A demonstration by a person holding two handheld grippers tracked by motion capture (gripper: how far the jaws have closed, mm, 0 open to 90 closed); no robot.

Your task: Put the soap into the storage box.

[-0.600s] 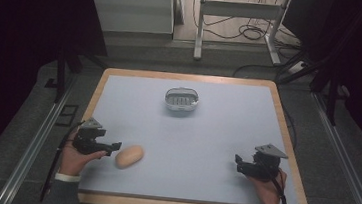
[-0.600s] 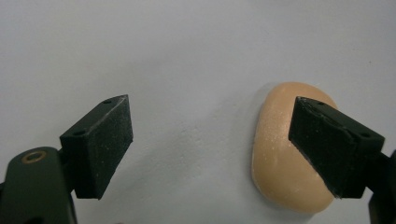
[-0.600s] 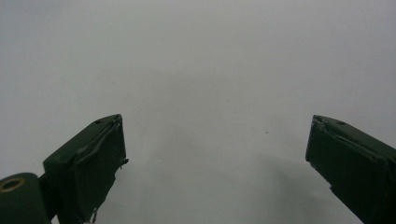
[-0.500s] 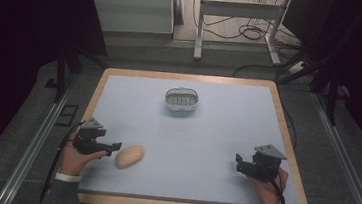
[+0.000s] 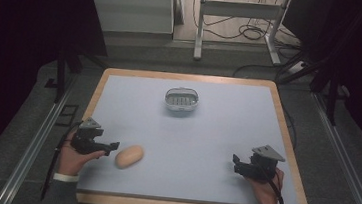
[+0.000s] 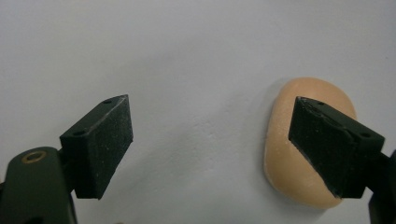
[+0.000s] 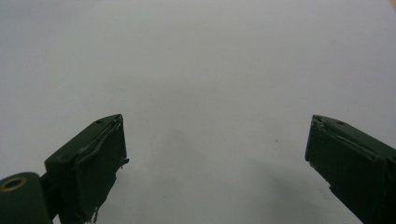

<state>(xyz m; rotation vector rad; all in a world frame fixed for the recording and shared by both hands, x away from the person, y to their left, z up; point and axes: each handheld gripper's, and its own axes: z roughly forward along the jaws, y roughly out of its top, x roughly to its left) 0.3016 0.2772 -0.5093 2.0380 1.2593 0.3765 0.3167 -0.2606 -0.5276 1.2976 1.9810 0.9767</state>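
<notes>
Looks light, soft and squashy, that small tan oval bread roll [image 5: 129,156] on the worktop [image 5: 216,135], so best pinched gently across its middle with the wide-open, empty left gripper [image 5: 113,147].

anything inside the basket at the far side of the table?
The basket looks empty in the high view: its slotted floor shows, with nothing lying on it. The near wall hides a strip of the floor, and what is under the basket is covered.

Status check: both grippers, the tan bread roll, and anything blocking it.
Left gripper open, beside the bread roll, not gripping. Right gripper open, nothing between jaws. Roll flat on the table. Grey basket far off; nothing in the way.
</notes>
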